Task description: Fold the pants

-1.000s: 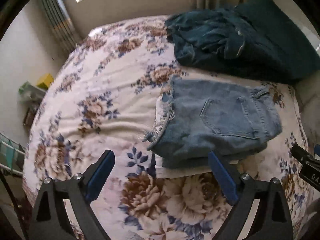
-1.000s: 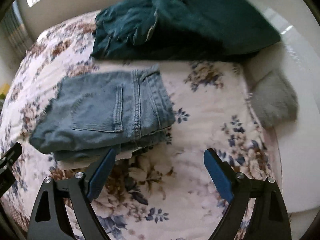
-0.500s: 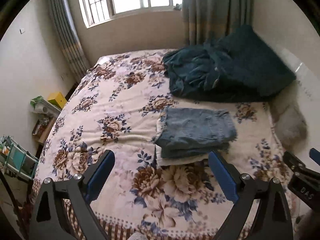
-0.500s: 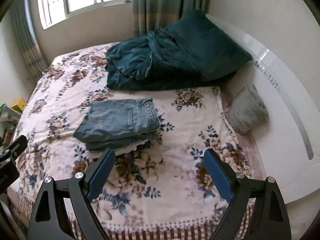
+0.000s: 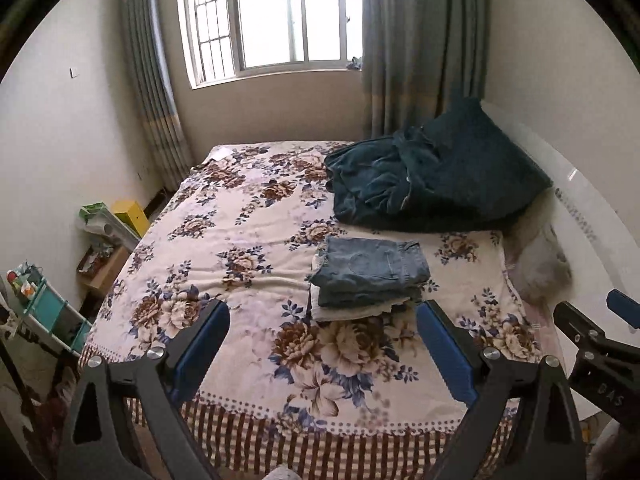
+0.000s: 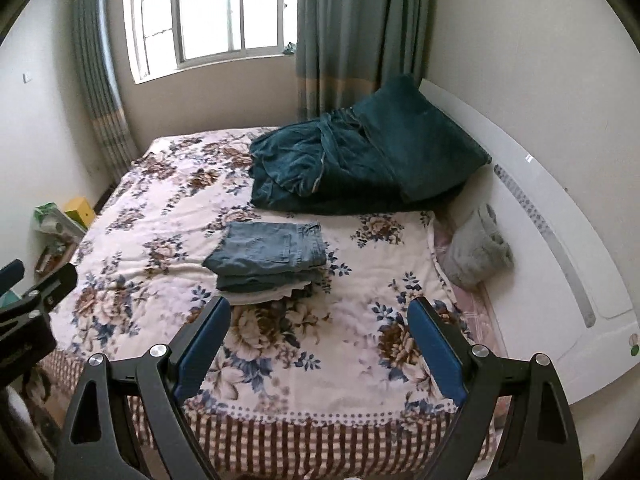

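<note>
The folded light-blue denim pants lie in a neat stack on the floral bedspread, on top of a folded white garment. They also show in the right wrist view. My left gripper is open and empty, held well back from the bed's near edge. My right gripper is open and empty too, equally far back. The right gripper also shows at the right edge of the left wrist view.
A dark teal blanket and pillow are heaped at the bed's far right. A grey cloth lies by the white headboard. Shelves with clutter stand left of the bed. A window and curtains are behind.
Both grippers have pulled far back and up from the folded pants. The whole bed and the room now show. Both stay open and empty.
</note>
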The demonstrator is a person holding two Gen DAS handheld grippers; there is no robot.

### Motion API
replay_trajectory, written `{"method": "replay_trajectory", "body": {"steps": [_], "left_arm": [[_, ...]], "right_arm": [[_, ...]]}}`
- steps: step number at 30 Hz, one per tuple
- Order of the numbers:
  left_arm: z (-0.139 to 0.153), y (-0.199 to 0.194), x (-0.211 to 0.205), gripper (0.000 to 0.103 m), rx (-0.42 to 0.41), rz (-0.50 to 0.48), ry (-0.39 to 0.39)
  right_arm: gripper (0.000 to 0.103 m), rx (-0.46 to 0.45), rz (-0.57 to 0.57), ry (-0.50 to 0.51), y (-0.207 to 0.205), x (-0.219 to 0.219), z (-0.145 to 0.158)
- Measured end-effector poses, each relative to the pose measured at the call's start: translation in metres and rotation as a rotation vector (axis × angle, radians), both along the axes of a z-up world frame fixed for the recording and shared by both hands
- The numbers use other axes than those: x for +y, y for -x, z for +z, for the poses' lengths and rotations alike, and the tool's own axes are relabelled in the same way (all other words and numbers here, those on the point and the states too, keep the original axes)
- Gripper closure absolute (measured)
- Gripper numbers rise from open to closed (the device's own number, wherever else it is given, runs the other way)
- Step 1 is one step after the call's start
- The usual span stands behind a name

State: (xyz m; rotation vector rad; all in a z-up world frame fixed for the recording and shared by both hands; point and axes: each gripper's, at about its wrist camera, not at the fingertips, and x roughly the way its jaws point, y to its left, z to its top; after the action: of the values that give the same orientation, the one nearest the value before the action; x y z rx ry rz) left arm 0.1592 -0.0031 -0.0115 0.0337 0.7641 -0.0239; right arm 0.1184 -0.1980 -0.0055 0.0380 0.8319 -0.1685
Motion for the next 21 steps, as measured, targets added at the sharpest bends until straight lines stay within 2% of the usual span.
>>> {"method": "replay_trajectory", "body": {"steps": [6,11,19,21], "left_arm": [[0.021,0.042,-0.001,0.007,-0.021,-0.003,-0.006],[0.035,0.068,0.001,0.007,-0.051,0.002,-0.007],[0.043,0.088,0.001,0.007,-0.073,0.008,-0.008],[0.043,0.090,0.001,0.007,-0.079,0.012,-0.006]], "right_arm": [[0.011,-0.063,0.014,-0.014,0.059,0.007,0.042],[0.011,-0.095,0.024,-0.007,0.095,0.012,0.065],[0.011,-0.102,0.026,-0.021,0.113,0.007,0.075],[0.007,-0.105,0.023,-0.010,0.113,0.008,0.074]]}}
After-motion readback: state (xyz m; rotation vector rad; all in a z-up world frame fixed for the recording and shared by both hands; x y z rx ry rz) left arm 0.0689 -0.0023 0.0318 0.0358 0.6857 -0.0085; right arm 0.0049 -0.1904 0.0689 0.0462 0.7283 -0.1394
